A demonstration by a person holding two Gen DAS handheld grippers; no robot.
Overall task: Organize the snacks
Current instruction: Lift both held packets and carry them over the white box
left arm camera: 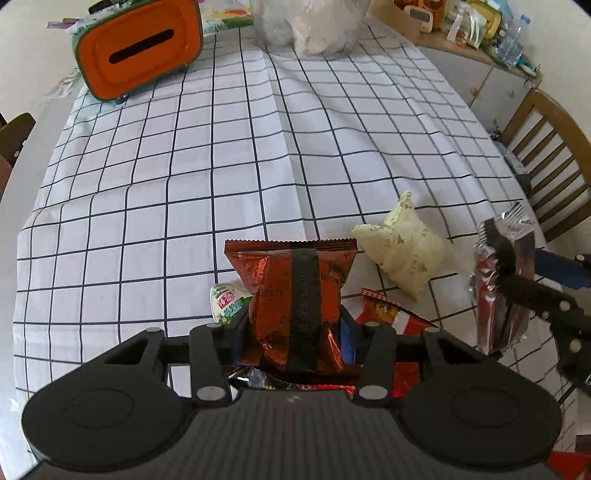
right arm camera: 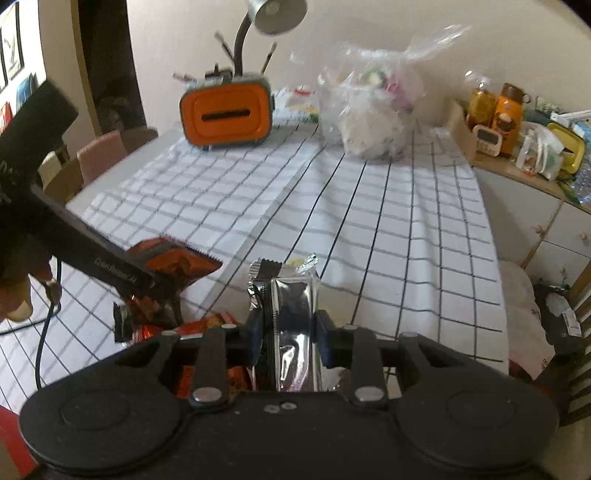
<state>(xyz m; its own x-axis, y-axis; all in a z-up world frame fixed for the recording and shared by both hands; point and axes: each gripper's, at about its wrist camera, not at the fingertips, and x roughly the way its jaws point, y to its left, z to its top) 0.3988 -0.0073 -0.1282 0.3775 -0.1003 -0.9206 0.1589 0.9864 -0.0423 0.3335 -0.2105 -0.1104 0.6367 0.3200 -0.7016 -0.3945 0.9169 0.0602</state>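
My left gripper [left arm camera: 295, 325] is shut on a red-brown Oreo snack packet [left arm camera: 295, 291] and holds it upright above the checked tablecloth [left arm camera: 207, 166]. My right gripper [right arm camera: 286, 332] is shut on a silver foil snack packet [right arm camera: 291, 306]; it also shows at the right of the left wrist view [left arm camera: 498, 288]. On the cloth lie a pale yellow packet [left arm camera: 406, 243], a small white-green packet [left arm camera: 227, 301] and a red packet [left arm camera: 388, 314]. The left gripper with its Oreo packet [right arm camera: 173, 262] shows at the left of the right wrist view.
An orange tissue box [left arm camera: 140, 48] and a clear plastic bag of goods [left arm camera: 310, 26] stand at the table's far end. A desk lamp [right arm camera: 273, 14] rises behind the box. A wooden chair [left arm camera: 546, 155] and a cluttered sideboard [right arm camera: 517, 122] are at the right.
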